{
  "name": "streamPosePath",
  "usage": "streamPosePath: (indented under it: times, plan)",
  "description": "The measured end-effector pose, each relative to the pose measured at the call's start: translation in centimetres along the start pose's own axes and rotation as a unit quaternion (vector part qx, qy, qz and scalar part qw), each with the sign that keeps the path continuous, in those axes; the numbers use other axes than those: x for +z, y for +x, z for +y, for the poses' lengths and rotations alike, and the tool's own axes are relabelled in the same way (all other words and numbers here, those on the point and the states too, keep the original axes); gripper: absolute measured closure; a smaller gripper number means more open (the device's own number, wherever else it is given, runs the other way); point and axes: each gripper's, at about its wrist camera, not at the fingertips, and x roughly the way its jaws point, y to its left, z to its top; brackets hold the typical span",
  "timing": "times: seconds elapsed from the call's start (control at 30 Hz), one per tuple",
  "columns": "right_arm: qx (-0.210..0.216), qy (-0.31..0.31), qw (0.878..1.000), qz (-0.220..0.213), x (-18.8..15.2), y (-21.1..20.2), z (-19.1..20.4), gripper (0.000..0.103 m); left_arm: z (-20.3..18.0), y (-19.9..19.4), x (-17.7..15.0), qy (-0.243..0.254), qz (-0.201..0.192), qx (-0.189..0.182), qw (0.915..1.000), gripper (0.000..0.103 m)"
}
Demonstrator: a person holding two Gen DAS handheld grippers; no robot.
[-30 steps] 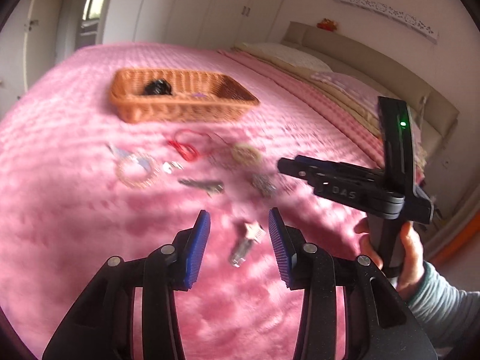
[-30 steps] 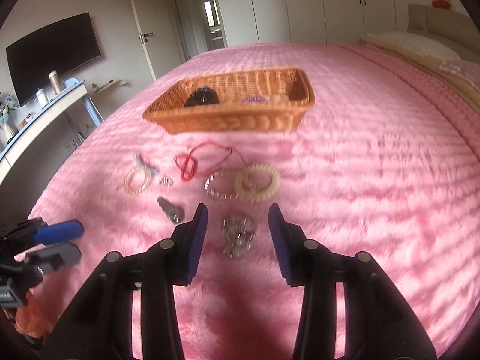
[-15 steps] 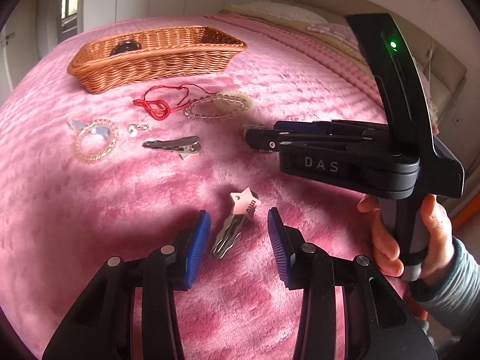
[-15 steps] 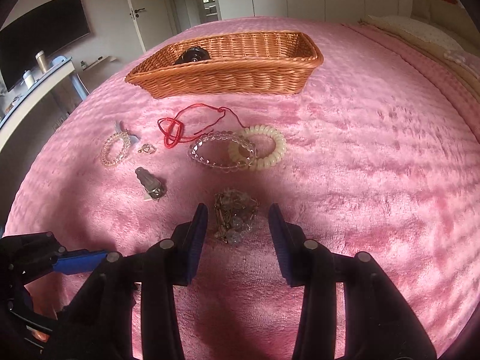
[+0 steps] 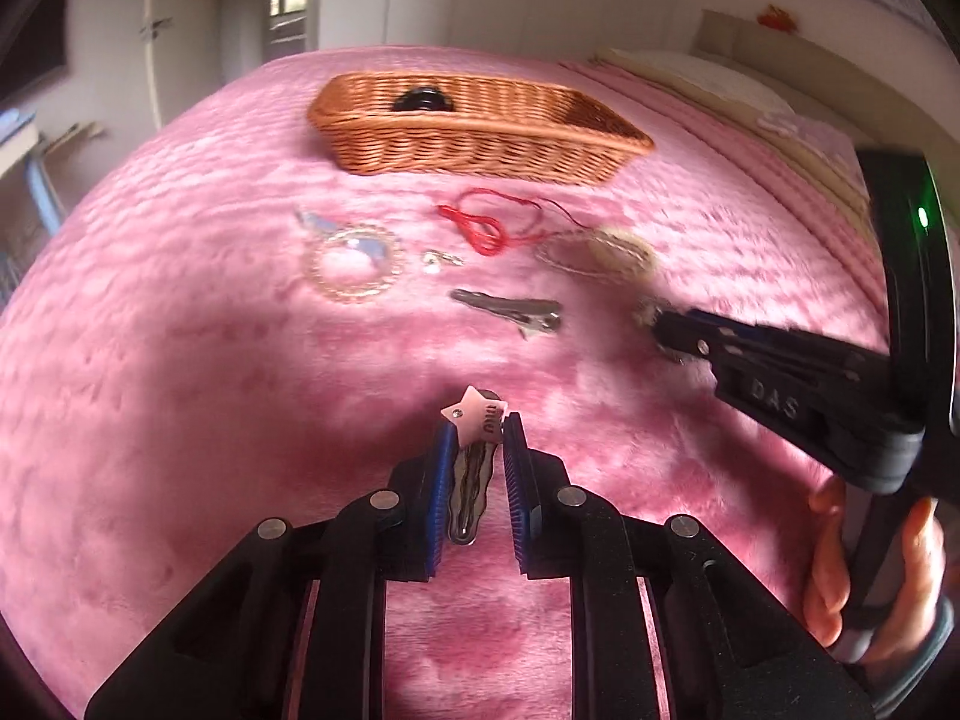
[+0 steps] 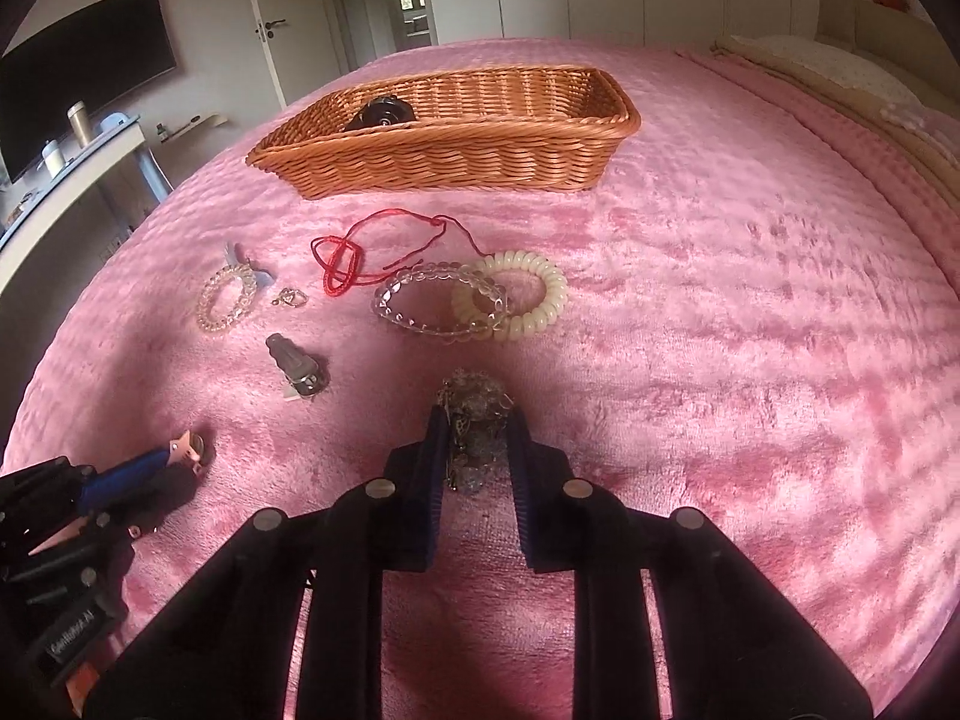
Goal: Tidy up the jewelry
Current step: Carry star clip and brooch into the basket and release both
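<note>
A silver hair clip with a pink star [image 5: 471, 492] lies on the pink bedspread between the blue pads of my left gripper [image 5: 477, 427]. Its jaws are closing, and the pads touch the clip at the star. In the right wrist view my right gripper [image 6: 477, 420] is closing its jaws on a tangled cluster of chain and beads [image 6: 474, 402], which fills the gap between the pads. Farther back stands the wicker basket [image 6: 444, 156] with a black item [image 6: 381, 113] inside. The left gripper [image 6: 174, 456] also shows at lower left, the star at its tip.
Between grippers and basket lie a red cord [image 6: 360, 252], a clear bead bracelet [image 6: 420, 300], a cream spiral hair tie [image 6: 528, 294], a small bead bracelet [image 6: 225, 300], a charm [image 6: 289, 298] and a silver clip [image 6: 297, 366]. Pillows [image 6: 840, 72] lie at the right; a desk [image 6: 72, 180] stands left.
Both grippers dropped toward the bedspread and narrowed their jaws, the left around the star hair clip, the right around the chain cluster. The left view swung toward the basket.
</note>
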Motion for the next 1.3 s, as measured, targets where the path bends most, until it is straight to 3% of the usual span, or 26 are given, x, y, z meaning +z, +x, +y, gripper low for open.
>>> streamPosePath:
  times: [0.17, 0.3, 0.4, 0.47, 0.5, 0.6, 0.63, 0.73, 1.03, 1.3]
  plan:
    - [0.002, 0.007, 1.0, 0.007, 0.0, 0.2, -0.3, 0.084, 1.5, 0.3, -0.1, -0.021, 0.002, -0.017, 0.9996, 0.087]
    - [0.005, 0.007, 1.0, 0.017, 0.2, 0.5, -0.2, 0.076, 2.1, 0.5, -0.3, -0.03, -0.001, -0.037, 0.9989, 0.085]
    - [0.0, 0.004, 1.0, 0.019, 0.5, 0.8, 0.0, 0.062, 2.1, 0.5, -0.6, -0.034, -0.002, -0.043, 0.9985, 0.082]
    - [-0.005, -0.001, 1.0, 0.021, 0.6, 1.1, 0.3, 0.061, 1.8, 0.5, -0.6, -0.028, -0.002, -0.037, 0.9989, 0.081]
    - [-0.009, -0.004, 1.0, 0.023, 0.6, 1.3, 0.5, 0.062, 1.5, 0.6, -0.6, -0.023, -0.001, -0.031, 0.9992, 0.08]
    - [-0.011, -0.009, 1.0, 0.018, 0.5, 1.2, 0.8, 0.08, 0.8, 0.6, -0.6, -0.005, -0.002, -0.01, 0.9999, 0.08]
    - [-0.008, -0.008, 1.0, 0.014, 0.4, 1.0, 0.8, 0.082, 0.7, 0.6, -0.6, -0.002, -0.002, -0.004, 1.0, 0.087]
    - [0.004, -0.01, 1.0, -0.004, 0.2, -0.1, 0.8, 0.087, 0.7, 0.3, -0.6, 0.001, -0.007, 0.0, 1.0, 0.088]
    - [0.031, -0.01, 0.998, -0.044, 1.2, -3.7, 1.2, 0.087, 0.9, -3.0, 0.8, -0.002, -0.065, -0.023, 0.9976, 0.088]
    - [0.035, -0.023, 0.994, -0.105, 7.0, -7.1, 1.6, 0.087, 1.1, -5.6, 6.7, 0.011, -0.121, -0.037, 0.9919, 0.088]
